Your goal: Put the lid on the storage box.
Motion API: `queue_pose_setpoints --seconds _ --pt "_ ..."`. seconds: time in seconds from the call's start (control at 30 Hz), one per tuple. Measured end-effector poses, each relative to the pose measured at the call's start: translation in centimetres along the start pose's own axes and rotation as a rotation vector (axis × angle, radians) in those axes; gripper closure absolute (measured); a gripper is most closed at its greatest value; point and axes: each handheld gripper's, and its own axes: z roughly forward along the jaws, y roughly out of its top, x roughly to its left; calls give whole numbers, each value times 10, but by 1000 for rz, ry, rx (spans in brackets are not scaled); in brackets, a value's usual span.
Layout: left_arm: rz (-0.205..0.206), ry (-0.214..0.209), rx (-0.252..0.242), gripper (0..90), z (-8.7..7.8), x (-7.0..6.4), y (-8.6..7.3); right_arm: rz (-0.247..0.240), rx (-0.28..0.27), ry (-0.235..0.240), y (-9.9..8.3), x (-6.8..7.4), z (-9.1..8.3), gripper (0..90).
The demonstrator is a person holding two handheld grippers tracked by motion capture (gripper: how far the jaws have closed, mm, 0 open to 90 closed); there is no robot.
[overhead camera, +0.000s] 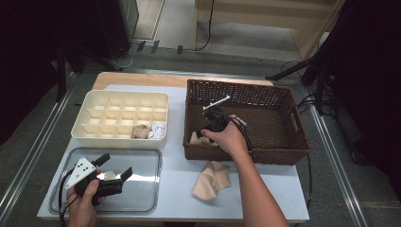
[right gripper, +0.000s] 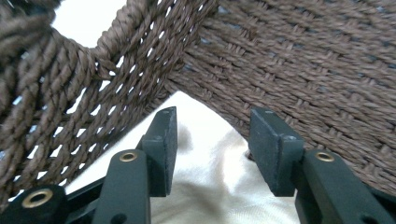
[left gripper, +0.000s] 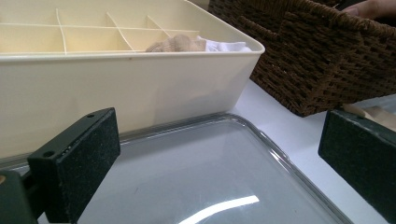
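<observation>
Table (overhead camera: 274, 179): one basket (overhead camera: 293, 142) (two grippers (overhead camera: 113, 168))

Black two-jaw tools (overhead camera: 115, 173) – brass rivets, trailing black cable, grey three-cornered plate.

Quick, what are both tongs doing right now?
Left tongs: open, empty, over the clear tray.
Right tongs: open, around the cream cloth in the basket.

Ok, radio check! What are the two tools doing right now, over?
Right tool open, down in the wicker basket corner, jaws astride a cream cloth. Left tool open over the clear tray, holding nothing. Basket wall close around the right tool.
</observation>
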Motion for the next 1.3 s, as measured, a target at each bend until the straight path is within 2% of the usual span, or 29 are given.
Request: queue_pose_setpoints --seconds 0.17,0.37,0.47,0.6,0.63,0.67,0.77,1.03,1.3 --pt "-2 2 -4 0 0 0 0 -39 37 -41 0 2 7 536" --pt "-3 1 -2 0 0 1 0 -62 83 -84 -1 4 13 608" --pt "-4 2 -1 0 -1 1 0 -56 92 -96 -1 3 14 696" --pt "-5 1 -1 0 -1 1 0 -70 95 -116 -2 1 14 796" --pt "-6 1 -2 0 0 1 0 -60 92 -117 -2 1 13 871" --pt "-8 -2 -2 0 0 1 0 -52 107 -117 -2 0 13 875" --pt "-6 -1 0 0 1 0 -1 -63 103 -137 -2 0 11 883" --pt "-4 3 -3 0 -1 0 0 -38 0 -189 -2 -2 -2 890" --pt "-7 -1 -4 0 0 -2 0 -17 -160 -214 -5 -6 -22 893"
